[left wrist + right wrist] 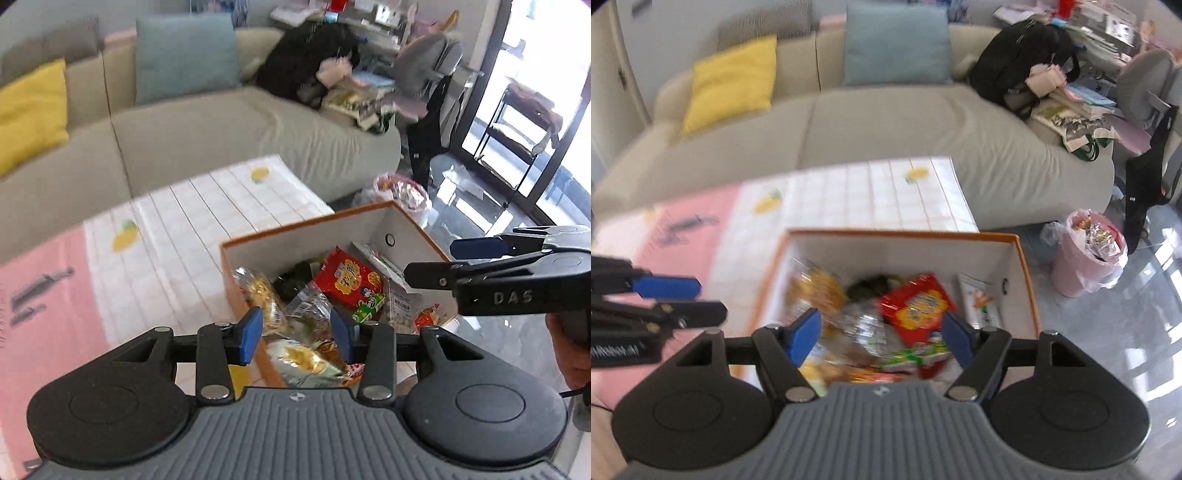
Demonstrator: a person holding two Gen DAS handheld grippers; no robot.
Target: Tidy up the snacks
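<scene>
An orange-rimmed white box (402,221) (1023,266) stands on the table and holds several snack packets, among them a red packet (349,282) (916,304) and a clear bag of golden snacks (258,291) (816,288). My left gripper (295,334) is open and empty, hovering over the box's near left corner. My right gripper (881,334) is open and empty above the box's near side. Each gripper also shows from the side in the other's view, the right one (436,260) and the left one (701,299).
The table carries a pink mat (48,295) and a white grid cloth with lemons (221,206). A beige sofa (886,122) with yellow and blue cushions and a black backpack (1019,62) lies behind. A pink lined bin (1086,254) stands on the floor at right.
</scene>
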